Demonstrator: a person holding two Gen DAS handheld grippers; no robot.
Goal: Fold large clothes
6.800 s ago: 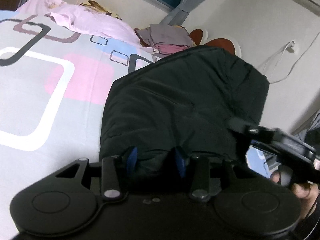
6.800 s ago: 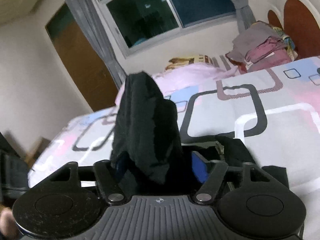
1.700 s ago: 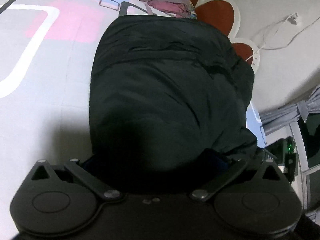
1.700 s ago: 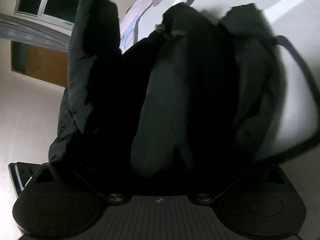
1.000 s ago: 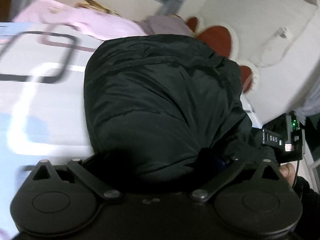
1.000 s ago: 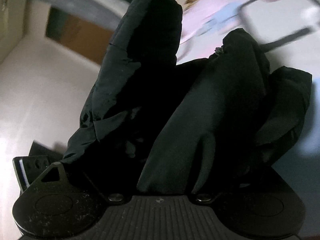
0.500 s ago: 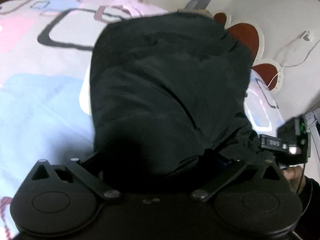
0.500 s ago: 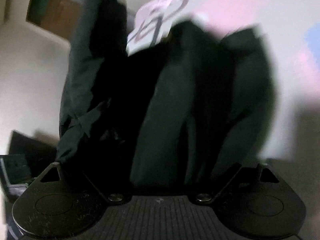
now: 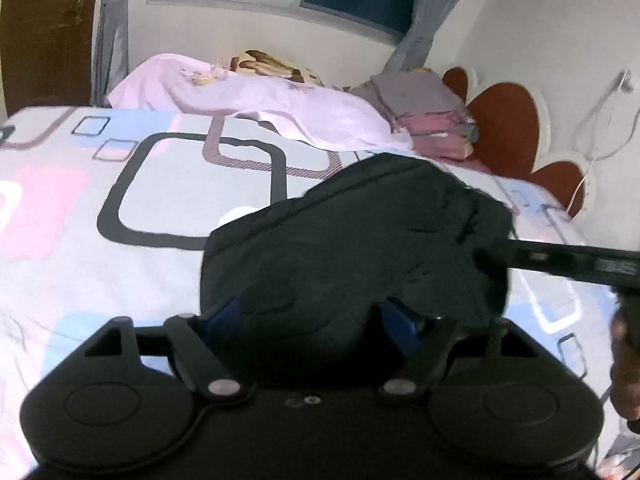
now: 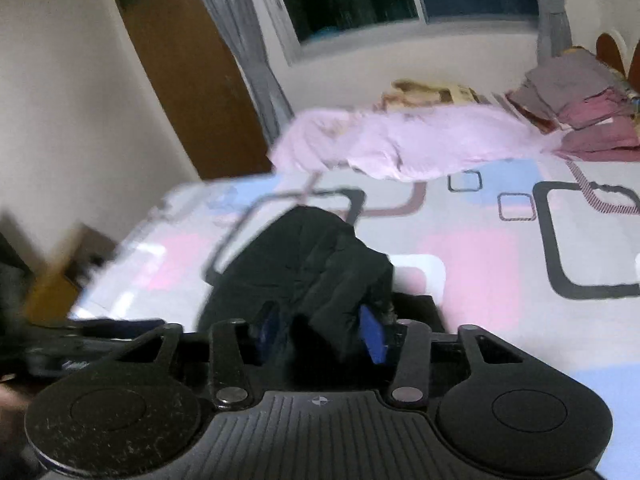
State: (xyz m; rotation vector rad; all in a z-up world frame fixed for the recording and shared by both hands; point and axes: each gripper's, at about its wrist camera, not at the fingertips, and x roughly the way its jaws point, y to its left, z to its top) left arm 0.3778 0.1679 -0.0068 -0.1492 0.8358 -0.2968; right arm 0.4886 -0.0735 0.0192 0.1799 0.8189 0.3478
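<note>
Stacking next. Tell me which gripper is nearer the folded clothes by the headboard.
Right, probably. The right gripper grips the black garment on the side of the folded clothes; the left gripper is farther, toward the door.

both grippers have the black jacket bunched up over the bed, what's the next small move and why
Probably lower both grippers together and lay the black jacket flat on the bedsheet. The left gripper and right gripper each have bunched fabric between their blue fingers, so it cannot be folded neatly until it is spread out.
</note>
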